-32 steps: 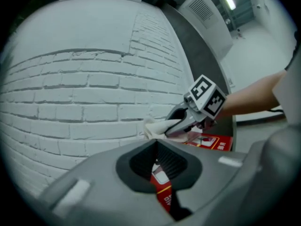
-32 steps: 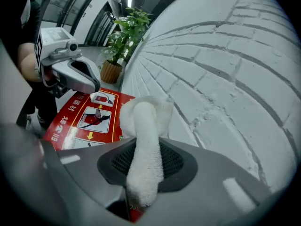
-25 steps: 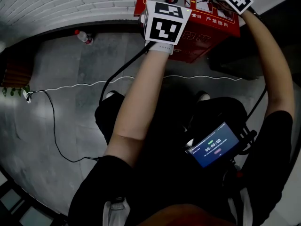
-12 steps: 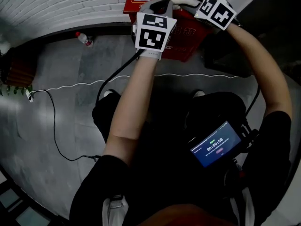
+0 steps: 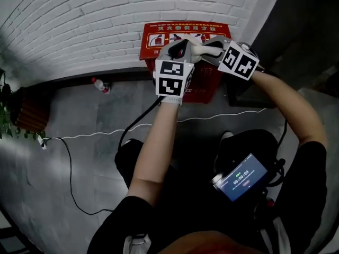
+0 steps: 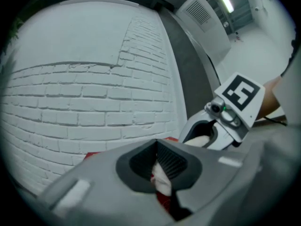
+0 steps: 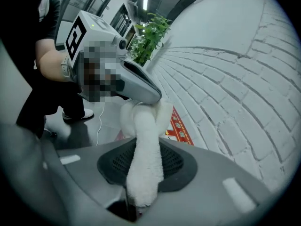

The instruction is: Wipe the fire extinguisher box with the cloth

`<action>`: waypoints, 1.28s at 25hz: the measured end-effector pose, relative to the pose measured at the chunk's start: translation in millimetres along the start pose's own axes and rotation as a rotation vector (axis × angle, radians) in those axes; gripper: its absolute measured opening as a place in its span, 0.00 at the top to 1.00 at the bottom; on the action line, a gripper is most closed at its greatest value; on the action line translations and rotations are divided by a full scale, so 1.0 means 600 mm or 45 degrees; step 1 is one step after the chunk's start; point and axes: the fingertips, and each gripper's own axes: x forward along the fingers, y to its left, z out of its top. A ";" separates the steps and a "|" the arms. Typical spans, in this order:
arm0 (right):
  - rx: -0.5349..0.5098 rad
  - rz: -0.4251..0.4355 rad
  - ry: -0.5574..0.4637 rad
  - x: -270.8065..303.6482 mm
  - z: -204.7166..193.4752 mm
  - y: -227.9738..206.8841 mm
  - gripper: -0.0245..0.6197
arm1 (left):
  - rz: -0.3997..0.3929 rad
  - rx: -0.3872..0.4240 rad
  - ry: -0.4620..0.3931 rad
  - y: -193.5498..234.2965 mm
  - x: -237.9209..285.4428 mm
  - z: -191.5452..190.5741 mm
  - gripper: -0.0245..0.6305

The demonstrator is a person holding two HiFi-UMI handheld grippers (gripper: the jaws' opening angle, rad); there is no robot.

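Head view: the red metal fire extinguisher box (image 5: 159,38) is standing against the white brick wall (image 5: 79,25). The white fluffy cloth (image 5: 195,44) is stretching between the left gripper (image 5: 179,49) and the right gripper (image 5: 207,49), close to the box's top.

Left gripper view: its jaws are pinching one end of the cloth.

Right gripper view: its jaws are squeezing the cloth's other end.
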 end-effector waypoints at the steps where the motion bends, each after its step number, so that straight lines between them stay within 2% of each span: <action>1: 0.018 -0.021 -0.003 -0.010 -0.006 -0.014 0.80 | -0.007 0.004 -0.013 -0.004 0.002 0.005 0.96; 6: 0.075 -0.160 0.012 -0.046 -0.040 -0.126 0.80 | -0.052 -0.018 -0.041 -0.027 0.021 0.032 0.96; 10: 0.067 -0.241 0.055 -0.070 -0.060 -0.200 0.80 | -0.044 0.016 -0.048 -0.038 0.041 0.043 0.96; 14: 0.041 -0.286 0.079 -0.078 -0.083 -0.240 0.80 | -0.095 0.023 -0.038 -0.085 0.057 0.042 0.96; 19: -0.042 -0.288 0.128 -0.053 -0.111 -0.272 0.80 | -0.161 0.050 -0.018 -0.130 0.078 0.039 0.96; 24: -0.070 -0.231 0.142 -0.001 -0.143 -0.263 0.81 | -0.167 0.051 0.014 -0.138 0.097 0.019 0.96; 32: -0.097 -0.160 0.115 -0.028 -0.117 -0.180 0.81 | -0.174 0.066 0.018 -0.153 0.078 0.021 0.96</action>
